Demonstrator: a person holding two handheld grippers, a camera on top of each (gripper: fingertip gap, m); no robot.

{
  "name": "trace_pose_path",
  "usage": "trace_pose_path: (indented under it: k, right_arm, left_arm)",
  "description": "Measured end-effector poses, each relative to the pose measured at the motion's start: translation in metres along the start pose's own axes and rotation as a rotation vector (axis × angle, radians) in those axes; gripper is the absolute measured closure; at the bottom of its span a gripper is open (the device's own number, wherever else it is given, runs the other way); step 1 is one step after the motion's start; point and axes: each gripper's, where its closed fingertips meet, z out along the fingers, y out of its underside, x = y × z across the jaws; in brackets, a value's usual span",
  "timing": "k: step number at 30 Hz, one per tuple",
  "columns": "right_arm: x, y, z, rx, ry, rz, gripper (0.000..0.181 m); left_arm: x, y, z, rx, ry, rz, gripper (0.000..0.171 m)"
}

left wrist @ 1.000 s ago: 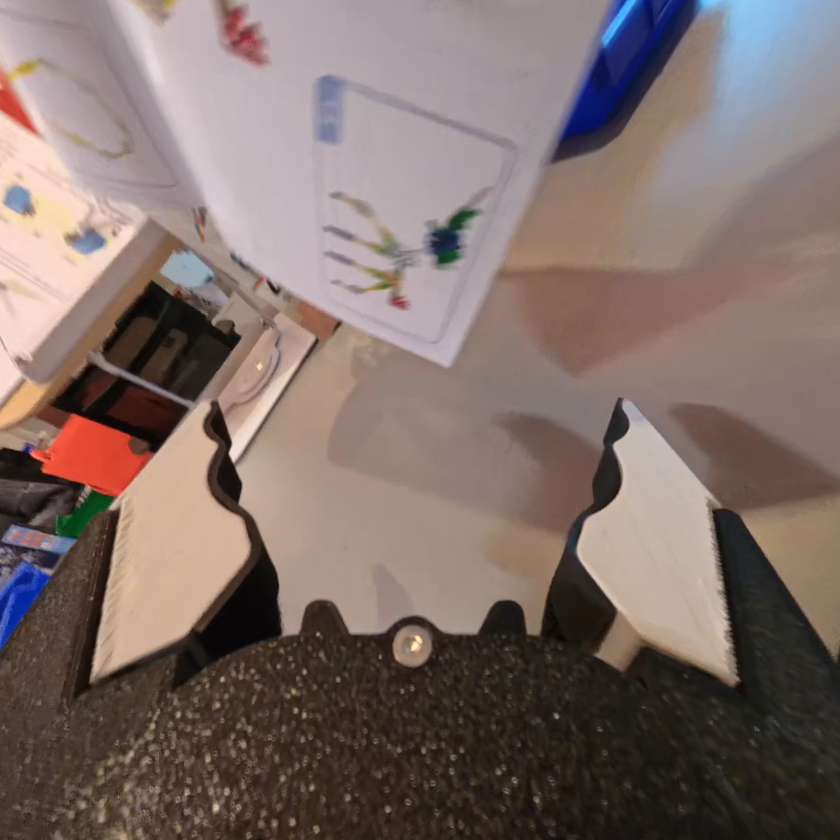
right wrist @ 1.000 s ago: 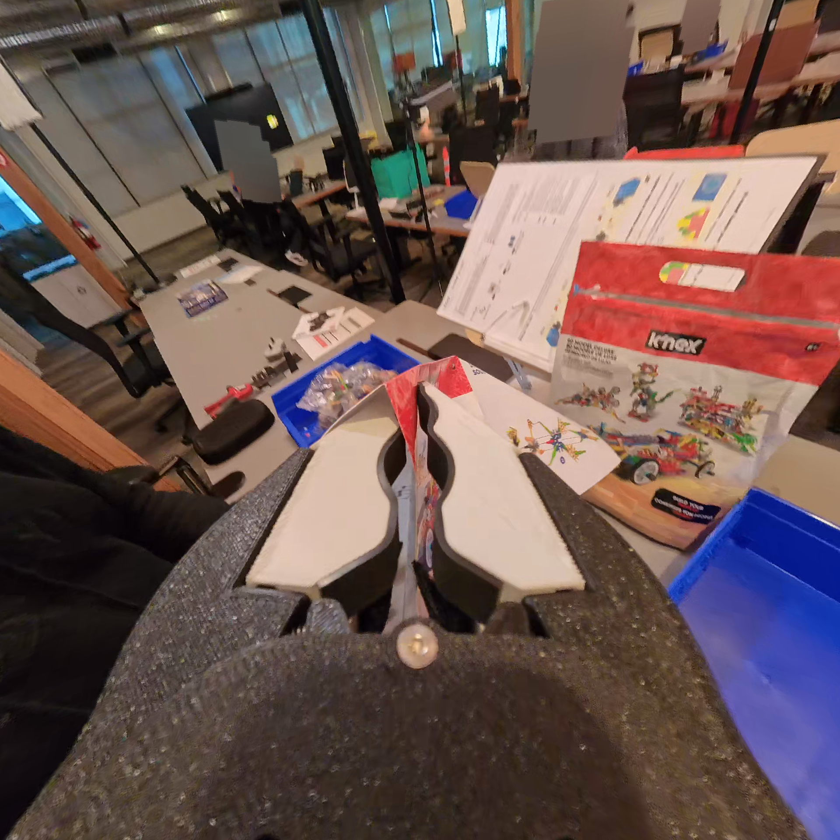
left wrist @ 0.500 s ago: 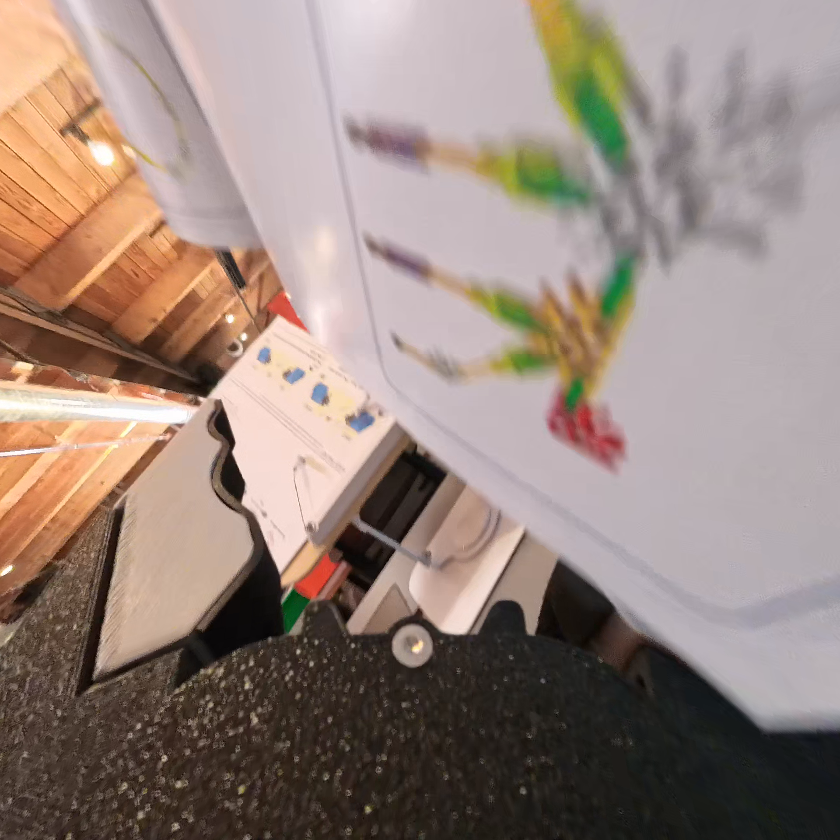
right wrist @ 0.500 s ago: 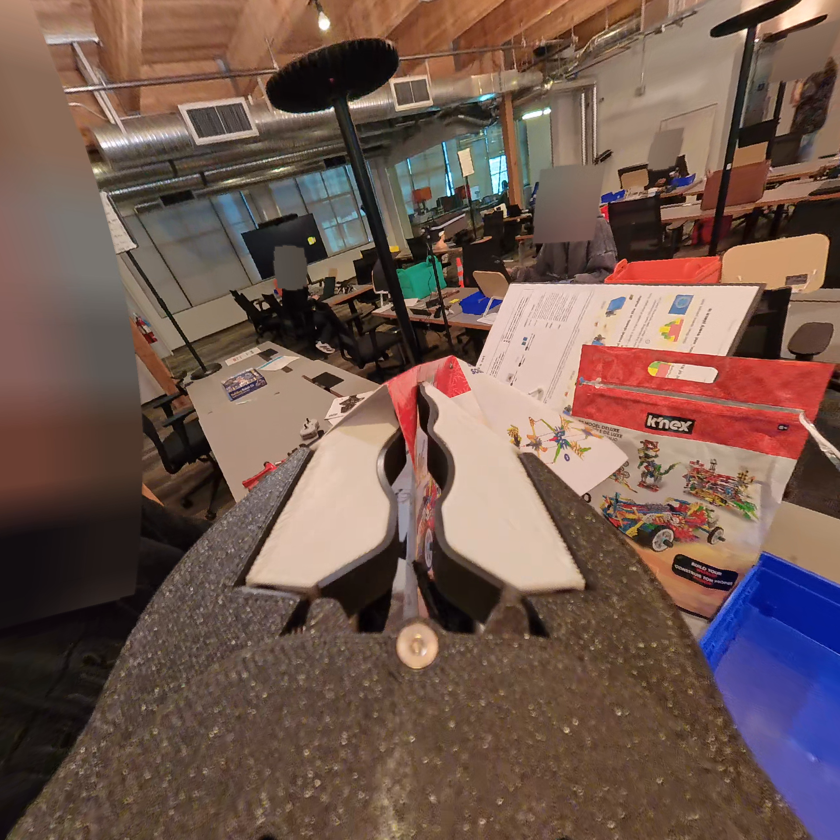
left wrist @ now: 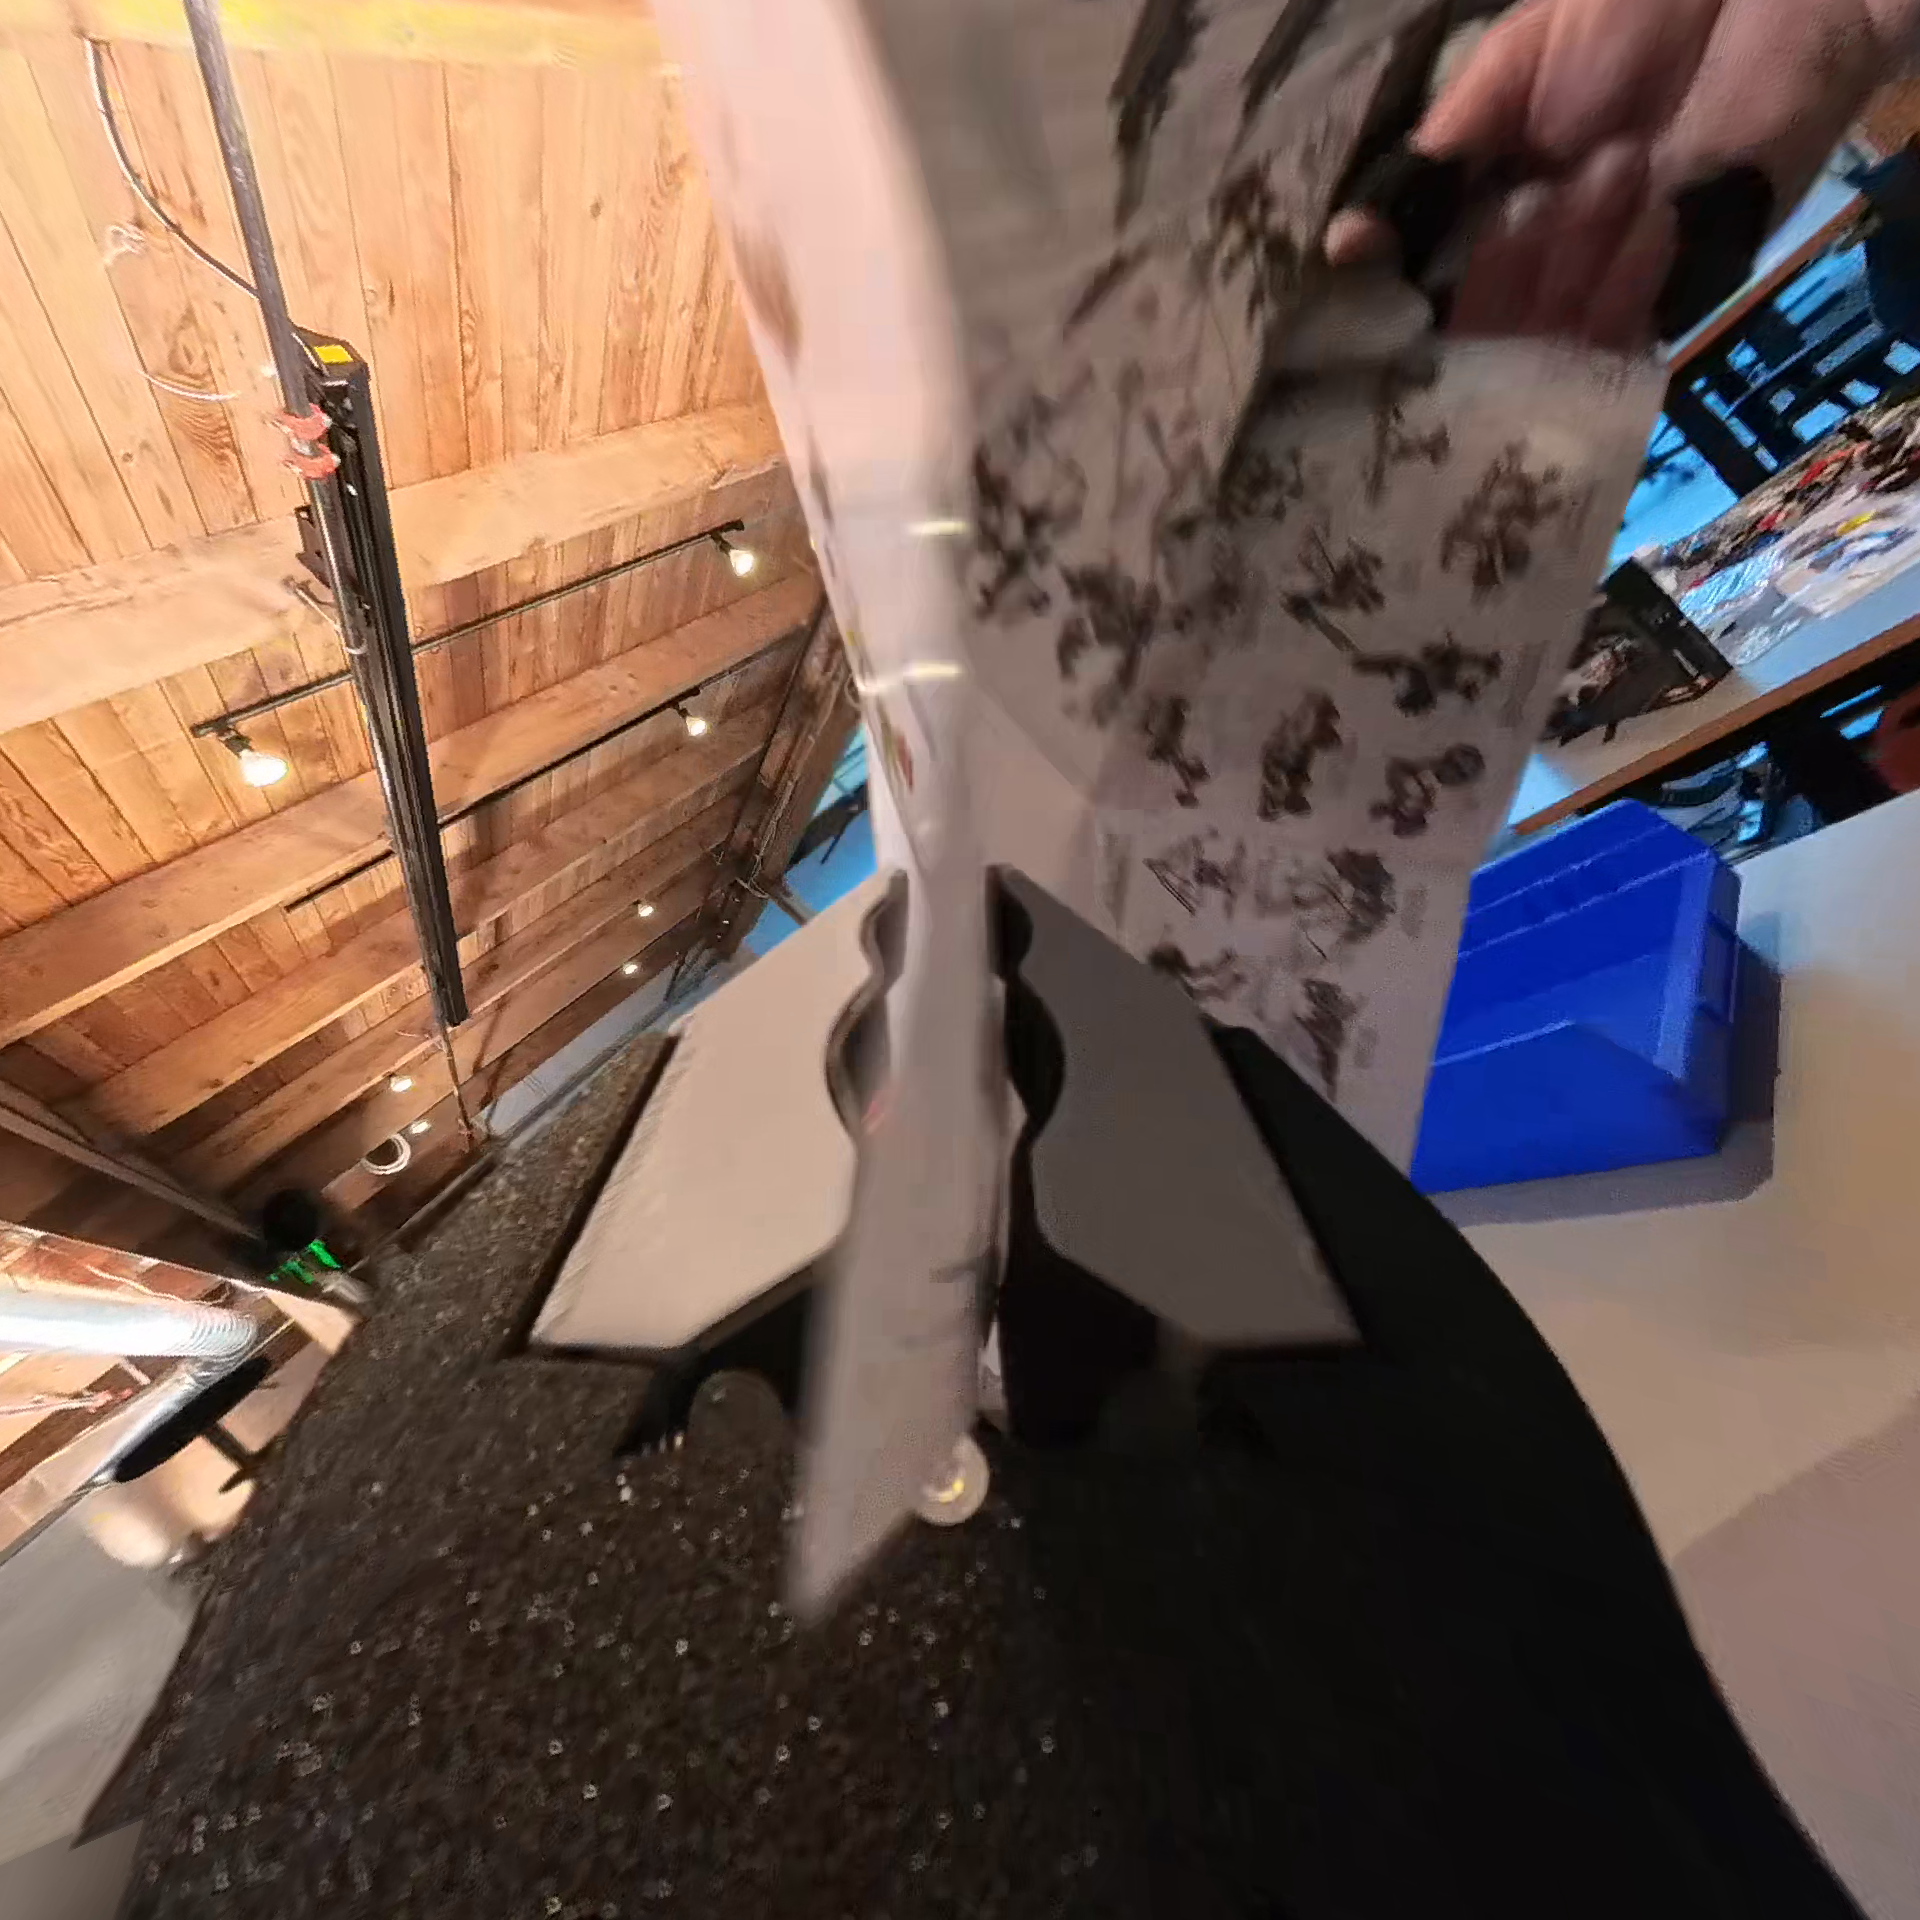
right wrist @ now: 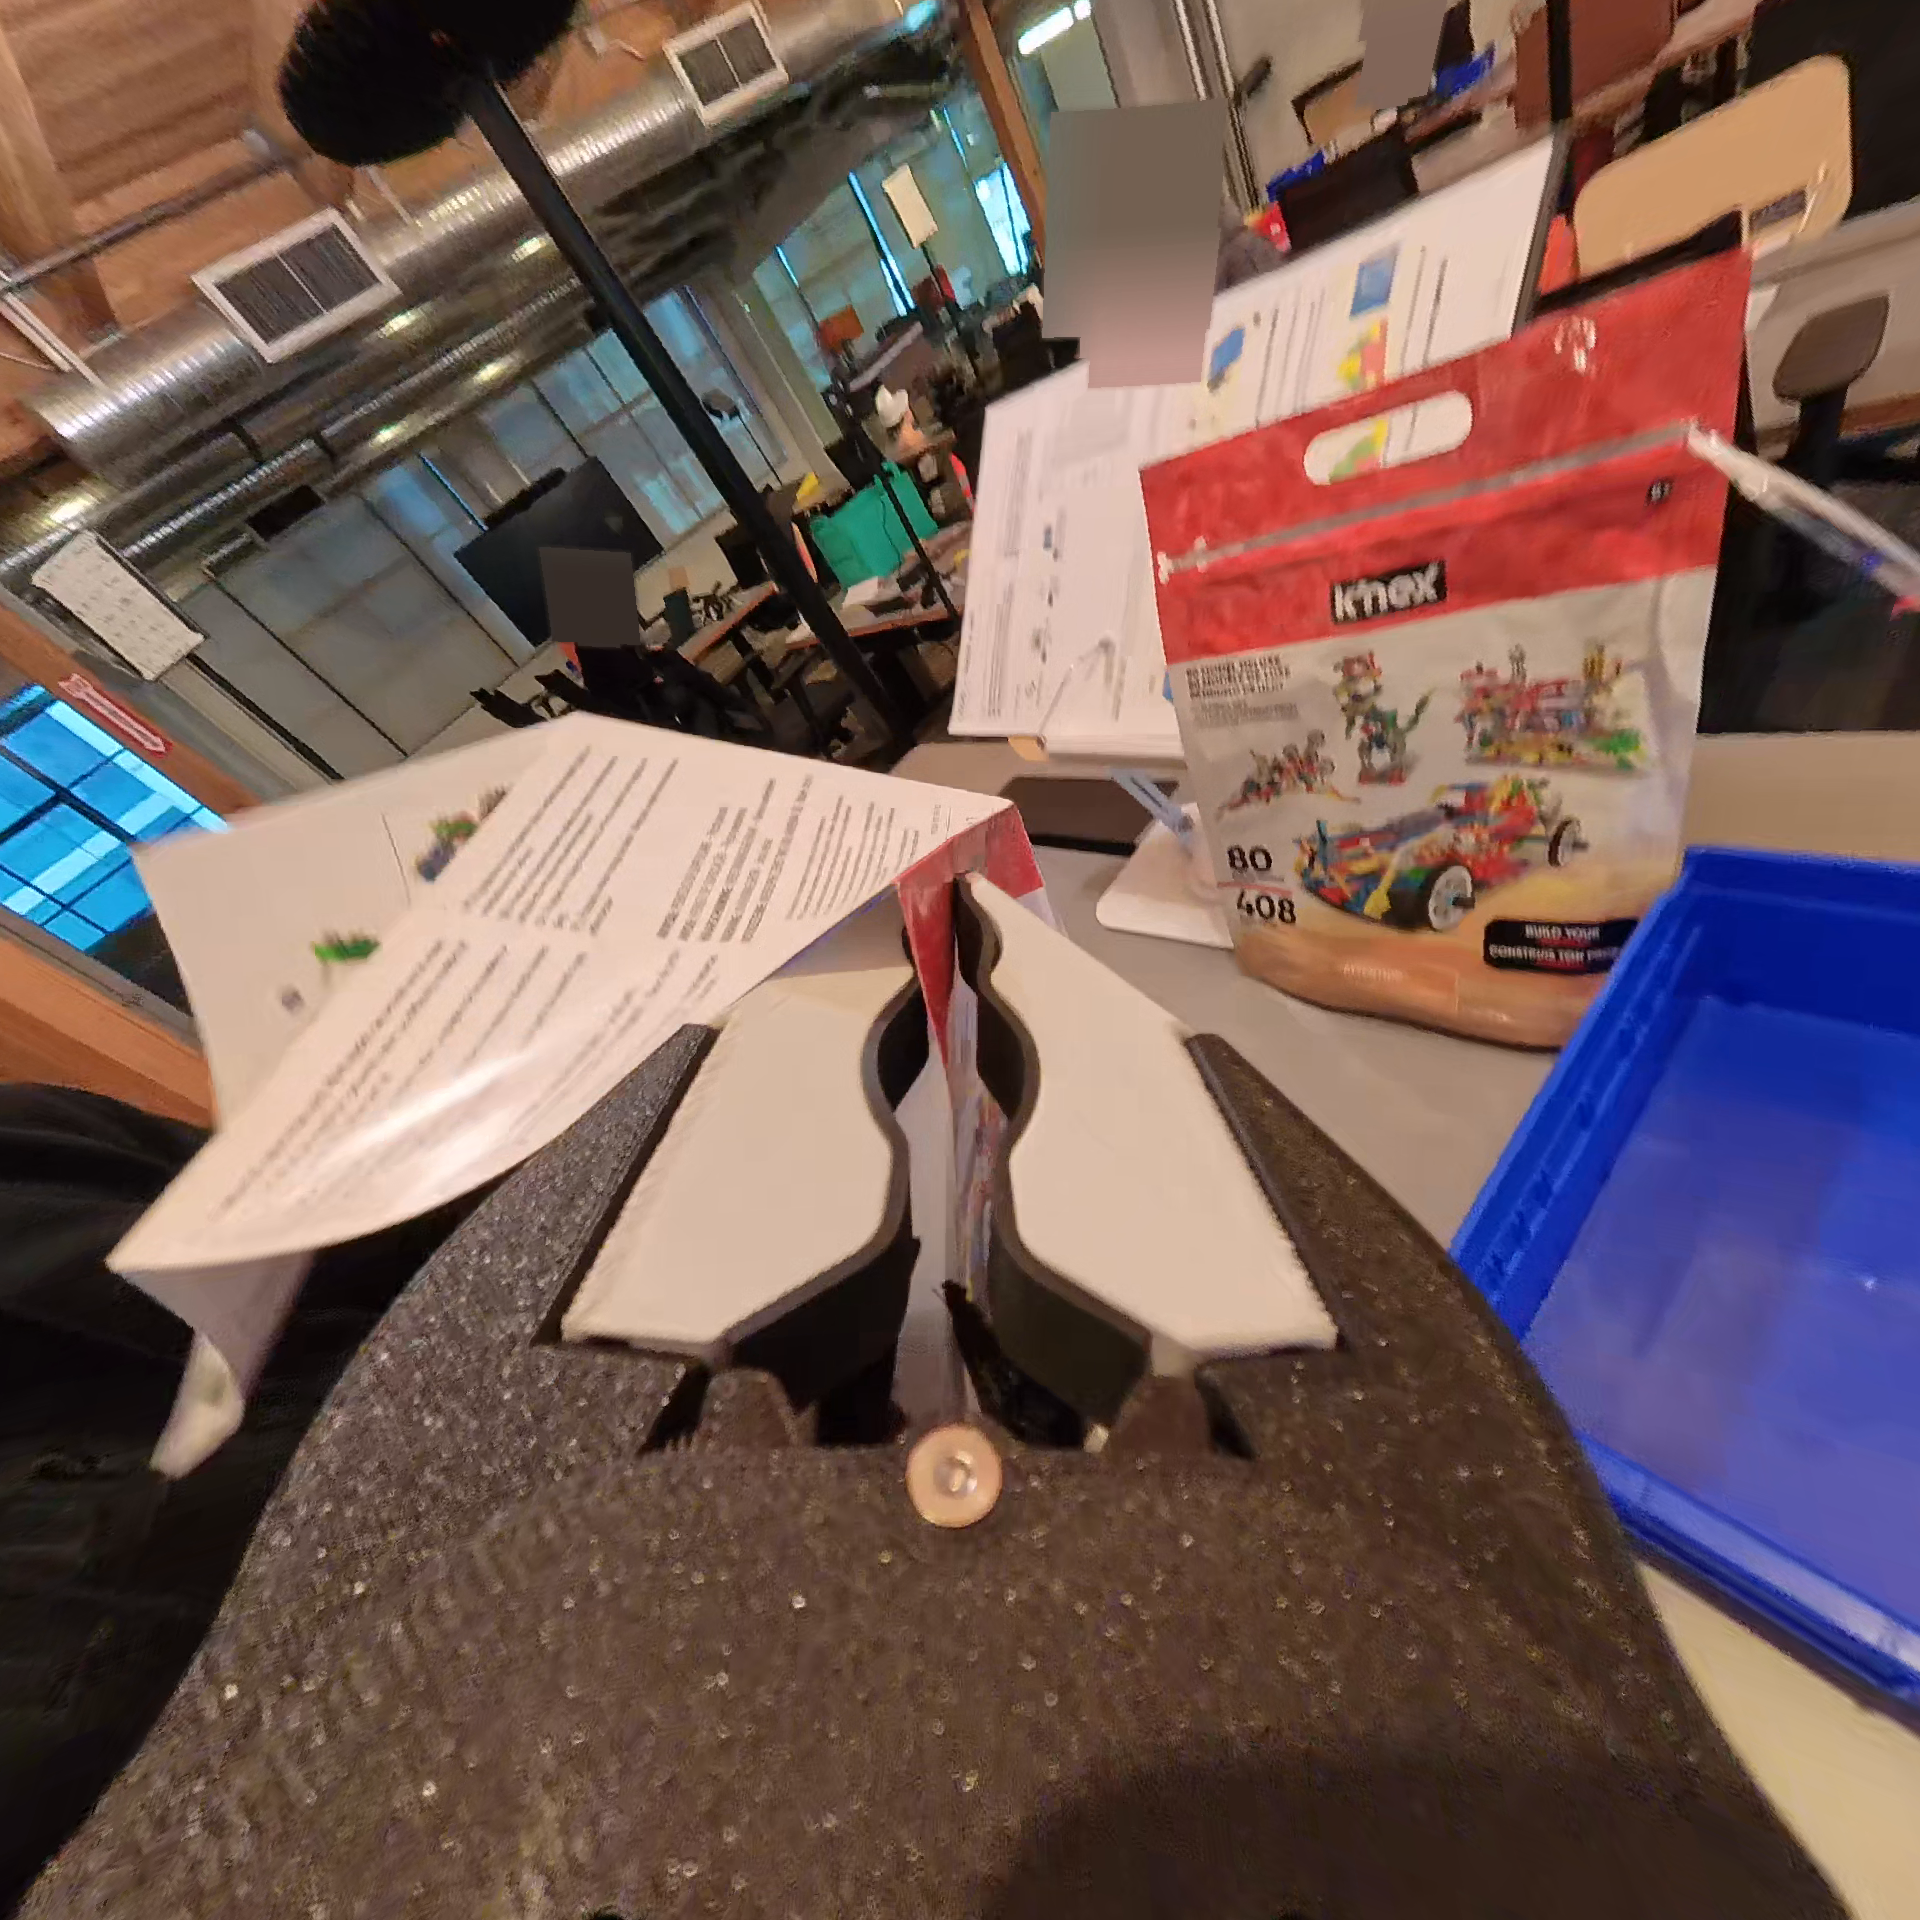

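A white instruction booklet (left wrist: 1247, 623) with printed figures and a red cover edge hangs between both grippers. My left gripper (left wrist: 940, 894) is shut on a thin sheaf of its pages, which run down between the fingers. The view looks up at a wooden ceiling and is blurred. My right gripper (right wrist: 956, 899) is shut on the booklet's red-edged corner. The booklet (right wrist: 582, 935) is open there, with its pages fanned out to the left. A person's hand (left wrist: 1621, 125) on the other gripper shows at the top right of the left wrist view.
A blue bin (right wrist: 1714, 1247) stands on the grey table (right wrist: 1382, 1091) at the right; it also shows in the left wrist view (left wrist: 1590, 997). A red and white toy bag (right wrist: 1455, 727) stands behind it. A printed sheet on a stand (right wrist: 1060, 582) is farther back. The left gripper's tips are roughly 25 cm from the right gripper's.
My left gripper was open above the table. It has swung up to the booklet and shut on its pages. In the right gripper's view, the booklet has opened to the left.
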Motion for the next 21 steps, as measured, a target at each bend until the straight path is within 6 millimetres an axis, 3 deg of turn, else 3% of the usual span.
trace_pose_path:
  k: [1,7,11,13,16,19,21]
  right_arm:
    - [0.006,0.009,0.002,-0.019,0.004,0.015,0.181]
    - [0.023,0.081,0.016,-0.197,-0.034,0.097,0.181]
    - [0.007,0.133,0.025,-0.296,-0.131,0.174,0.181]
    - [-0.006,0.158,0.03,-0.329,-0.192,0.225,0.181]
    - [-0.021,0.196,0.037,-0.377,-0.26,0.296,0.181]
    - [-0.026,0.234,0.043,-0.414,-0.287,0.359,0.181]
    - [-0.017,0.262,0.046,-0.446,-0.264,0.407,0.181]
  left_arm:
    - [-0.006,-0.006,-0.002,0.007,0.0,-0.021,0.171]
    - [-0.031,-0.031,-0.009,-0.041,0.193,-0.193,0.171]
    - [-0.073,-0.026,-0.001,-0.22,0.326,-0.481,0.171]
    - [-0.082,-0.018,0.003,-0.316,0.432,-0.634,0.171]
    - [-0.077,0.015,0.006,-0.504,0.554,-0.81,0.171]
    - [-0.057,0.071,0.001,-0.661,0.583,-1.005,0.171]
    - [-0.036,0.117,-0.013,-0.767,0.567,-1.116,0.171]
